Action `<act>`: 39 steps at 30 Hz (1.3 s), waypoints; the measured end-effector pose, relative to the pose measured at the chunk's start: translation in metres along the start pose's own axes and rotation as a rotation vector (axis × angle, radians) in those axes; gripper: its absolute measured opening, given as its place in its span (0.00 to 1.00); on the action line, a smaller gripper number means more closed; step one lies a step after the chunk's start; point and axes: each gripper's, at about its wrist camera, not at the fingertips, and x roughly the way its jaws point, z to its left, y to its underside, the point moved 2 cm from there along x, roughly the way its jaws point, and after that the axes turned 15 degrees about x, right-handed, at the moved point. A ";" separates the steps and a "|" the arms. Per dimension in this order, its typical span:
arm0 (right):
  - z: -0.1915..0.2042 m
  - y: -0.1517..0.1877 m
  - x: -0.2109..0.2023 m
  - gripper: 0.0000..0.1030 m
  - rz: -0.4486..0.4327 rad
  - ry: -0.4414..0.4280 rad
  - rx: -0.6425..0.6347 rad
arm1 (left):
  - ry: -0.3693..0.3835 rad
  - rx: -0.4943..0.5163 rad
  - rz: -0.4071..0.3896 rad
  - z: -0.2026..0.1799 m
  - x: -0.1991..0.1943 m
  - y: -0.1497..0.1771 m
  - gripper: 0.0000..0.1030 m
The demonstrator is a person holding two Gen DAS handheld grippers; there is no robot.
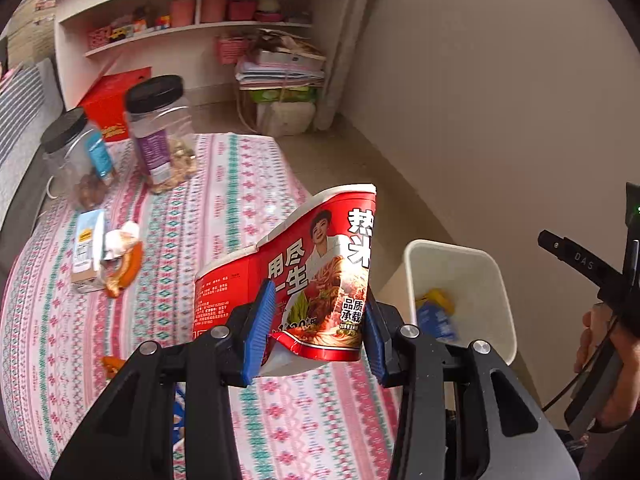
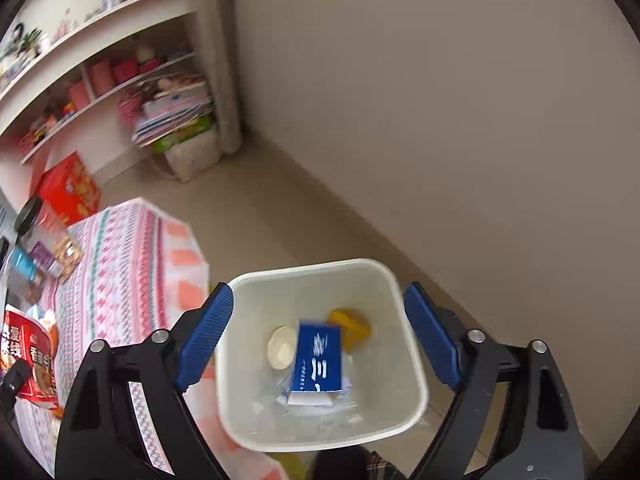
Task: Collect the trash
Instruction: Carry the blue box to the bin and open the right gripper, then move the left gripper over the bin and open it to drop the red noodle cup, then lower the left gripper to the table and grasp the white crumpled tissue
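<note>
The left hand-held gripper (image 1: pixel 318 322) clamps a crushed red noodle cup (image 1: pixel 304 276) above the patterned surface (image 1: pixel 224 216). The right hand-held gripper (image 2: pixel 318 336) hangs wide and empty over the white bin (image 2: pixel 408 364), where a blue carton (image 2: pixel 318 364) lies. Beyond, black-lidded jars (image 1: pixel 160 132), then cluttered shelves (image 1: pixel 200 28).

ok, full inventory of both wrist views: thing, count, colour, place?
noodle cup: 1, red, crushed, in left tongs
bin: 1, white, on floor beside table
blue carton: 1, in bin
yellow wrapper: 1, in bin
jars: 2, clear, black lids, on tablecloth
small carton: 1, pale, on tablecloth
tablecloth: 1, pink patterned
red box: 1, behind jars
left tongs: shut on cup
right tongs: open, above bin
</note>
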 end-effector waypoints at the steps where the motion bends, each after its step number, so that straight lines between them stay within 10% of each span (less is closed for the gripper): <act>1: -0.010 -0.005 -0.003 0.87 -0.019 0.005 0.017 | 0.018 0.014 -0.001 -0.014 0.004 -0.006 0.40; 17: -0.096 -0.032 -0.029 0.91 -0.136 0.089 0.122 | 0.312 0.090 0.099 -0.169 0.078 -0.051 0.51; 39: 0.006 0.014 -0.029 0.93 -0.076 0.021 -0.111 | -0.066 0.132 0.045 -0.075 0.038 -0.017 0.64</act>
